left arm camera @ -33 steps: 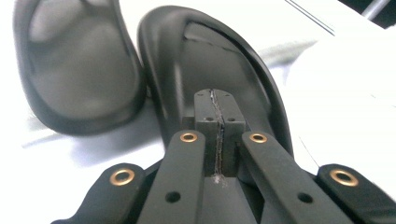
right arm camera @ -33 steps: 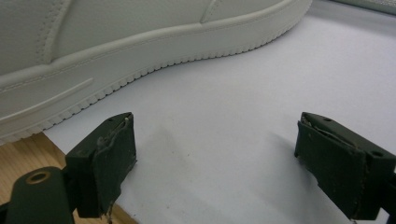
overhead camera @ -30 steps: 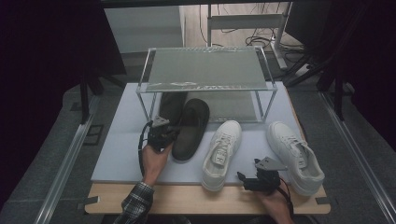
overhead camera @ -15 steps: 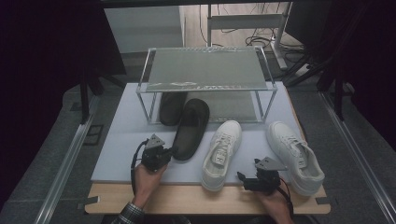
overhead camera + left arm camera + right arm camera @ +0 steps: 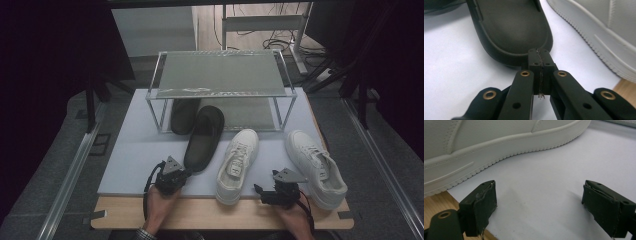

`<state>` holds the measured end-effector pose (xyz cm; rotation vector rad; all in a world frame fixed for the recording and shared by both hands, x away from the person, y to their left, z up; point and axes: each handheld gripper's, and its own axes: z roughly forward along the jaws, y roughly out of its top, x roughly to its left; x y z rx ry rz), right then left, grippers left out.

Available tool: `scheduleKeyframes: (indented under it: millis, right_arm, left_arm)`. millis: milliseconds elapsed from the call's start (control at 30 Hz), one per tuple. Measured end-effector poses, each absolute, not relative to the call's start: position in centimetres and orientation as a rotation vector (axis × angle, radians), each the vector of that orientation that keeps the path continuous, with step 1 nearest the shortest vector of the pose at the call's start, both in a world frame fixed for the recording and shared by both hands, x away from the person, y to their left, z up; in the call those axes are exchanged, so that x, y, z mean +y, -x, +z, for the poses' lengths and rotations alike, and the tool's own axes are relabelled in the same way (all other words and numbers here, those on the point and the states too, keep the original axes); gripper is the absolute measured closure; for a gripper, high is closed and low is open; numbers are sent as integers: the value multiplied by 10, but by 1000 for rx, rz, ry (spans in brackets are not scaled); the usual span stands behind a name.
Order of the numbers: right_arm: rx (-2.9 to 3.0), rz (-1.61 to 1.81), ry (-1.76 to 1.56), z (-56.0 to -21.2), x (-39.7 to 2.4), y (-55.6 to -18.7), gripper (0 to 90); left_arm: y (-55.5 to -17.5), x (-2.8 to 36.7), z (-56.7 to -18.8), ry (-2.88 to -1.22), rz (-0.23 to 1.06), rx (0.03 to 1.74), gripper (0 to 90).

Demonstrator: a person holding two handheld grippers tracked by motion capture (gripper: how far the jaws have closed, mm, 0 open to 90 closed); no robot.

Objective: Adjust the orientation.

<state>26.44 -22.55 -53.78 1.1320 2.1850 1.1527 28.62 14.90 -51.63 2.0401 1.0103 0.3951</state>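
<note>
Two dark slippers lie on the white mat (image 5: 135, 150): one slipper (image 5: 204, 136) runs out toward me, the other (image 5: 183, 115) sits under the wire rack (image 5: 220, 75). My left gripper (image 5: 186, 172) is at the near slipper's heel, shut with nothing between its jaws. In the left gripper view its tips (image 5: 539, 53) meet right at the slipper's heel rim (image 5: 511, 30). A white sneaker (image 5: 239, 157) lies beside that slipper, a second sneaker (image 5: 315, 160) further right. My right gripper (image 5: 261, 192) rests open between them, and its wide-apart jaws (image 5: 544, 205) frame bare mat beside a sneaker sole (image 5: 486, 150).
The mat lies on a wooden table whose front edge (image 5: 225, 215) shows under both hands. The rack's metal legs (image 5: 161, 117) stand at the mat's back. Bare mat stretches left of the slippers. Metal rails (image 5: 70, 175) run along both sides of the table.
My left gripper has drawn back from the slipper's left side toward the table's front edge and now sits at its heel. The right gripper and all shoes have stayed put.
</note>
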Motion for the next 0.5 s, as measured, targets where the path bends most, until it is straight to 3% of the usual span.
scheduleKeyframes:
  millis: [500]
  right_arm:
    - [2185, 1153, -1132, -538, -226, -264, 127]
  left_arm:
    - [-302, 135, -516, -2044, 447, 1028, 895]
